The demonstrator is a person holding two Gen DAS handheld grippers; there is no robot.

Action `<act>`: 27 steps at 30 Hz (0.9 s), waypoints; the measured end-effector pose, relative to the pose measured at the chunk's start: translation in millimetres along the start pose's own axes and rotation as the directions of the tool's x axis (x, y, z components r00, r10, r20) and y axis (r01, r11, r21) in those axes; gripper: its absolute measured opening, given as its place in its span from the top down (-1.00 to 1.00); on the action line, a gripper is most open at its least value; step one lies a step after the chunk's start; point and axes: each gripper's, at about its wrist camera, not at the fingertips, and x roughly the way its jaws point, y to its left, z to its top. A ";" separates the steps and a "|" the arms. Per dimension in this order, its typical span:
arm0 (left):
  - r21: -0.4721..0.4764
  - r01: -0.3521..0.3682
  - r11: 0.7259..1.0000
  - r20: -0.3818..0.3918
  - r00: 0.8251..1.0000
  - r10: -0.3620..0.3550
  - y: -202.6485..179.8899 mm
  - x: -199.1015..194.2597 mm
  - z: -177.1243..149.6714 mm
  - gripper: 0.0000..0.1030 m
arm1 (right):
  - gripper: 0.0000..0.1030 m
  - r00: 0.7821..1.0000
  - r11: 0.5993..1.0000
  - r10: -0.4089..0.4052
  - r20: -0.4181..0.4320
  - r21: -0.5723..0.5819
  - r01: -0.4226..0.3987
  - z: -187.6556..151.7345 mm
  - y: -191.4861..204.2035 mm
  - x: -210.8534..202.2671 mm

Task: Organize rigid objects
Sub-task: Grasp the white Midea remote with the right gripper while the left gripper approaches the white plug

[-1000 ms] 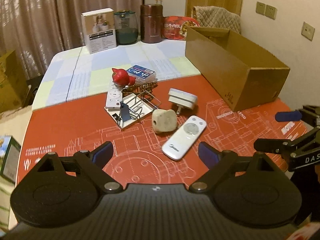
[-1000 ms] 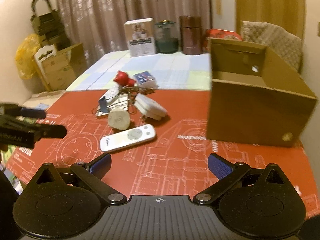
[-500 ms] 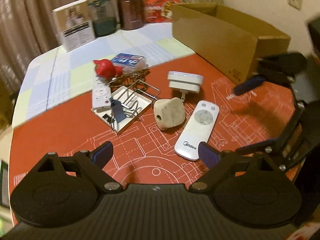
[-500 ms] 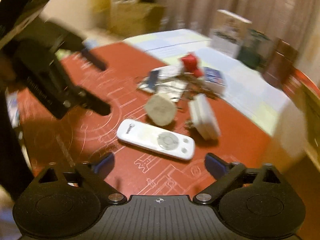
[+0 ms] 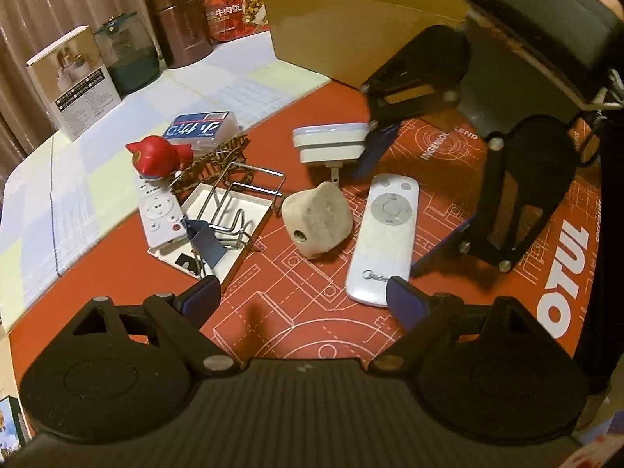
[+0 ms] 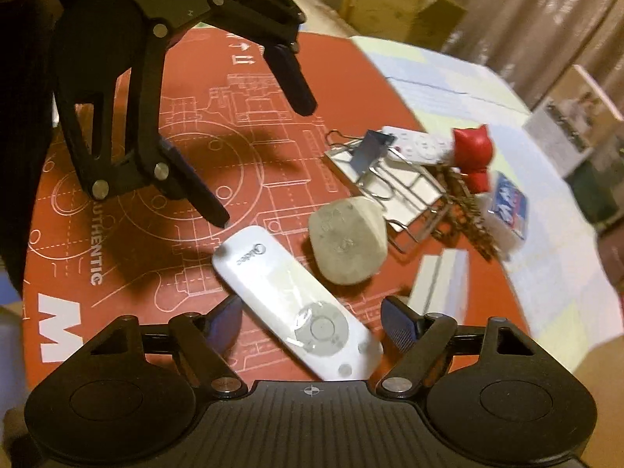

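A white Midea remote (image 5: 384, 234) lies on the red mat beside a beige stone-like block (image 5: 318, 222); both also show in the right wrist view, the remote (image 6: 296, 304) and the block (image 6: 347, 245). My right gripper (image 6: 312, 321) is open, its jaws on either side of the remote's button end, not closed on it. It shows from outside in the left wrist view (image 5: 405, 179). My left gripper (image 5: 302, 298) is open and empty, just short of the remote's near end; in the right wrist view (image 6: 265, 163) it hangs above the mat.
Behind lie a white plug adapter (image 5: 331, 144), a wire rack on a white tray (image 5: 234, 202), a small white remote (image 5: 160, 210), a red figurine (image 5: 156, 156) and a blue-labelled box (image 5: 201, 128). An open cardboard box (image 5: 351, 19) stands at the back right.
My right gripper has swung in and down over the white remote, which now lies between its jaws. My left gripper has moved closer to the pile.
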 end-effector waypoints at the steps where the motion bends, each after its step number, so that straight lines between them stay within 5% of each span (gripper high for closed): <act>1: 0.003 0.002 1.000 0.001 1.000 -0.002 -0.3 0.2 0.4 -0.73 | -0.48 1.000 1.000 0.014 -0.004 0.008 -0.014 2.1 -3.6 1.4; 4: 0.001 0.007 1.000 0.007 1.000 -0.007 0.9 -0.5 0.8 -0.73 | -0.42 0.998 0.997 0.061 -0.021 0.050 -0.060 5.3 -14.3 6.3; 11: -0.020 -0.001 1.000 0.016 1.000 0.001 4.6 -3.5 -0.6 -0.73 | 0.26 0.991 0.970 0.130 -0.034 0.209 -0.121 -4.4 -15.7 -2.6; 18: -0.023 -0.005 1.000 0.025 1.000 0.006 -1.4 -4.1 -0.7 -0.73 | 0.27 0.999 0.918 0.034 -0.041 0.396 -0.015 -31.4 13.3 -26.5; 27: -0.043 -0.059 0.997 0.042 0.997 0.061 -27.0 20.3 12.3 -0.46 | 0.27 0.975 0.706 -0.196 -0.106 0.674 0.215 -70.0 8.8 -49.0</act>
